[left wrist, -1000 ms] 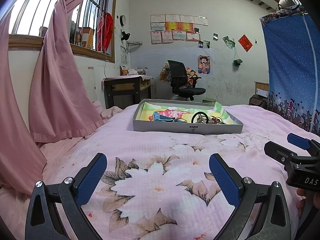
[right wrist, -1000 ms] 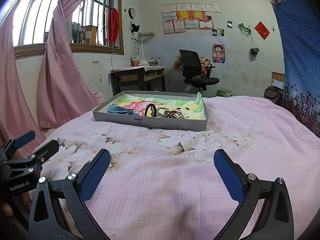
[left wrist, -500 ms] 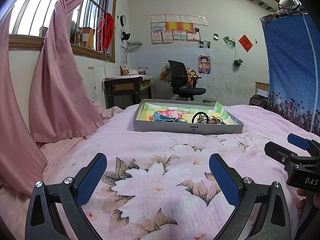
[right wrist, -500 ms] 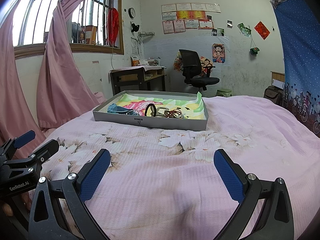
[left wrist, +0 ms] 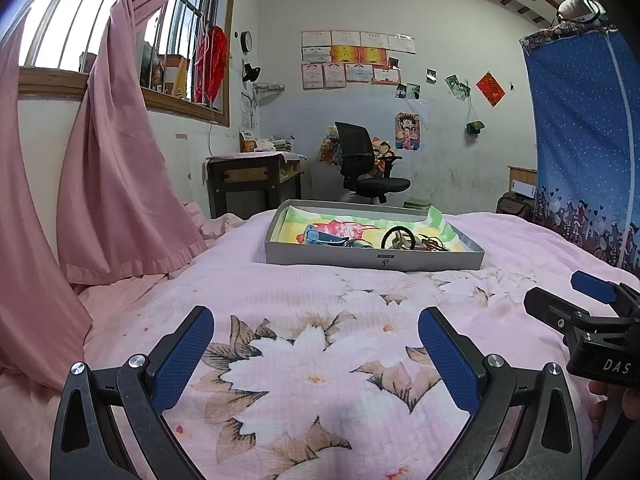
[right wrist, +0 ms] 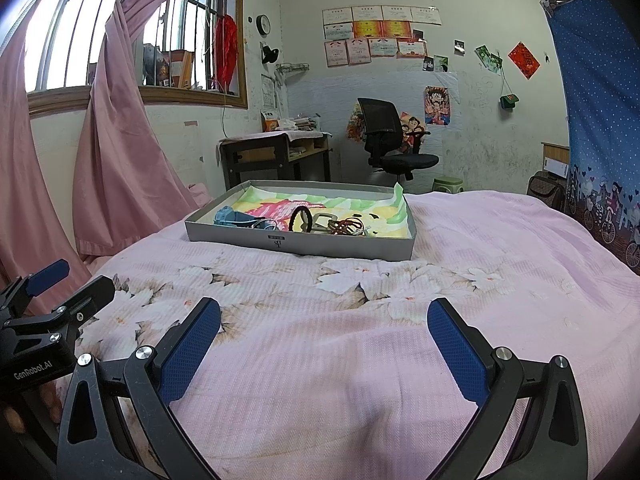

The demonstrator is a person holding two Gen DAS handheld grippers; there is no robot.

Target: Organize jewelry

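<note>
Pink floral bedspread [left wrist: 320, 360]: grey tray [left wrist: 374, 258] of jewelry [right wrist: 344, 226] lies far; left gripper [left wrist: 316, 344] and right gripper [right wrist: 324, 336] near, both spread wide, empty.

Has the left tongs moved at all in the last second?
No. In the left wrist view the grey tray and the office chair sit where they did, so the left tongs have held position, open.

Soft window [left wrist: 120, 52] daylight, fisheye-warped edges

From here I can't separate the jewelry [right wrist: 320, 222] tangled in the tray [right wrist: 300, 245]; its near wall hides the lower parts.
</note>
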